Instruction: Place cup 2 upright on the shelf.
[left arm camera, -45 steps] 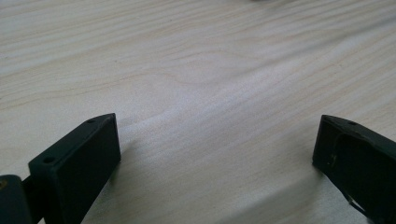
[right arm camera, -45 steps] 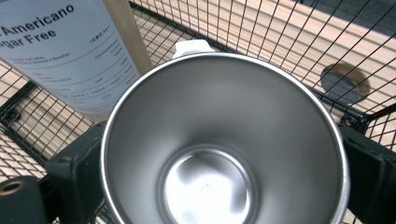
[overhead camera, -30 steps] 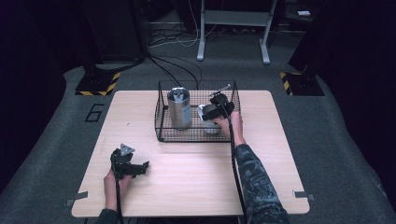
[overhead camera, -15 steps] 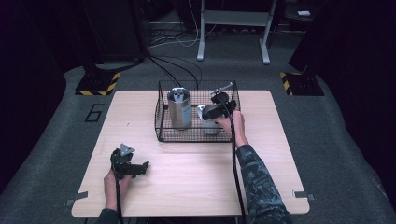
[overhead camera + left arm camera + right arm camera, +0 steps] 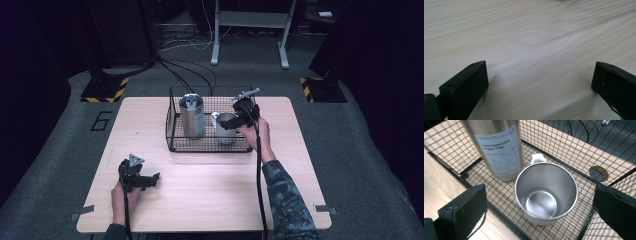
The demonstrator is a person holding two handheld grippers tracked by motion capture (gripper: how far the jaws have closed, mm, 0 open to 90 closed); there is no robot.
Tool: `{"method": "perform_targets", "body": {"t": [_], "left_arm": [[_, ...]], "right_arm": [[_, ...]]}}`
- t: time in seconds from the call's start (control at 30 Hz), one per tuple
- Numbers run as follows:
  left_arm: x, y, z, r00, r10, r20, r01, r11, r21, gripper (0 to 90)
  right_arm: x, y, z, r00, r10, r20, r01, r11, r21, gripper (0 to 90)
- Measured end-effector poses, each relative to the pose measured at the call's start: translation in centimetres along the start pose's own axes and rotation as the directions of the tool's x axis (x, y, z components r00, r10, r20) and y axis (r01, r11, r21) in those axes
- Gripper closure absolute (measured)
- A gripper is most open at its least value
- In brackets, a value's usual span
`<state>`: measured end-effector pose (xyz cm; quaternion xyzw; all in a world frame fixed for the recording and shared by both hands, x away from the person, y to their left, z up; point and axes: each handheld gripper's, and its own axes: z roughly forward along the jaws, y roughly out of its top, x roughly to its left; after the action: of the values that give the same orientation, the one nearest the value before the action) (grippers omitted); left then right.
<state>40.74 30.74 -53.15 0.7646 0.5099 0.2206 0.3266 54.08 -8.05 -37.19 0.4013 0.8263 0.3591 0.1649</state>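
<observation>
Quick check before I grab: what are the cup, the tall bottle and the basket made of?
Cup: looks like brushed stainless steel, dull grey sheen inside; its small white handle is probably plastic. Tall bottle: same brushed metal look, with a white printed paper-like label. Basket: thin black wire mesh, likely coated steel. It sits on a pale wood-grain table.

Bright tabletop, dark, dim surroundings

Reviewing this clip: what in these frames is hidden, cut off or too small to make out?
- Tall steel canister: its top is cut off by the right gripper view's upper edge.
- Its white label's small print: blurred, mostly unreadable.
- Steel mug's white handle: mostly hidden behind the rim.
- Black wire basket floor: partly covered by the right gripper in the high view.
</observation>
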Motion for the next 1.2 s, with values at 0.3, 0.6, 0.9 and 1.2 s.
{"method": "perform_targets", "body": {"t": [0.3, 0.6, 0.9, 1.2], "left_arm": [[0.0, 0.0, 0.0, 1.0, -0.002, 0.0, 0.002, 1.0, 0.0, 0.7], [0.0, 0.0, 0.0, 1.0, -0.003, -0.003, 0.003, 1.0, -0.006, 0.7], [-0.1, 0.0, 0.0, 1.0, -0.005, -0.005, 0.005, 1.0, -0.007, 0.8], [-0.1, 0.0, 0.0, 1.0, -0.006, -0.006, 0.006, 1.0, -0.007, 0.8]], "right_arm": [[1.7, -2.1, -4.0, 0.9978, -0.065, -0.016, 0.064, 0.996, -0.055, 0.0], [2.0, -6.3, -6.2, 0.9966, -0.082, -0.008, 0.081, 0.994, -0.078, 0.0], [0.6, -12.2, -6.9, 0.9994, -0.029, 0.019, 0.03, 0.998, -0.053, 0.0], [-1.7, -19.7, -6.9, 0.9953, 0.073, 0.064, -0.072, 0.997, -0.018, 0.0]]}}
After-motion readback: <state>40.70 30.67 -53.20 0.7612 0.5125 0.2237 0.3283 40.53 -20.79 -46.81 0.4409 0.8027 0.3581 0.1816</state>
